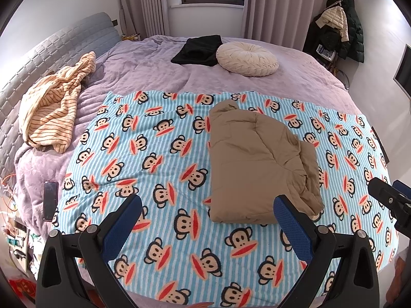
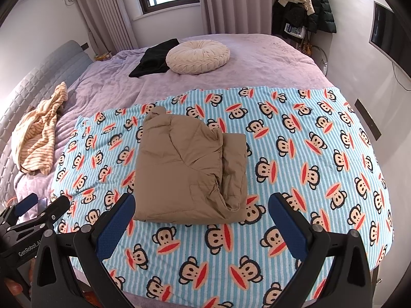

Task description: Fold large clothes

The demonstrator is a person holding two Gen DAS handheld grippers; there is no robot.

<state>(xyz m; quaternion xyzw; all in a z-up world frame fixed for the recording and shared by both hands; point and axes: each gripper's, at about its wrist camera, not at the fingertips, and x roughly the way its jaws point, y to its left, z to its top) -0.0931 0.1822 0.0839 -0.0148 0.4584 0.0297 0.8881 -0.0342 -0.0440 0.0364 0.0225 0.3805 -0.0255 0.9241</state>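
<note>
Seemingly you're finishing: tan jacket [image 2: 190, 169] lying folded on the monkey blanket [image 2: 308, 154]; both grippers' fingers spread wide, holding nothing.

Bed [image 1: 295, 59] w/ purple cover in front of me. Directly on it: monkey-print blanket [image 1: 159, 159] spread over near half, striped cream garment [image 1: 51, 110] bunched by headboard on my left, black cloth [image 1: 197, 50] touching round cream cushion [image 1: 246, 59] at far side, phone [image 1: 50, 200] near left edge. Folded tan jacket [image 1: 257, 164] lies on the blanket
</note>
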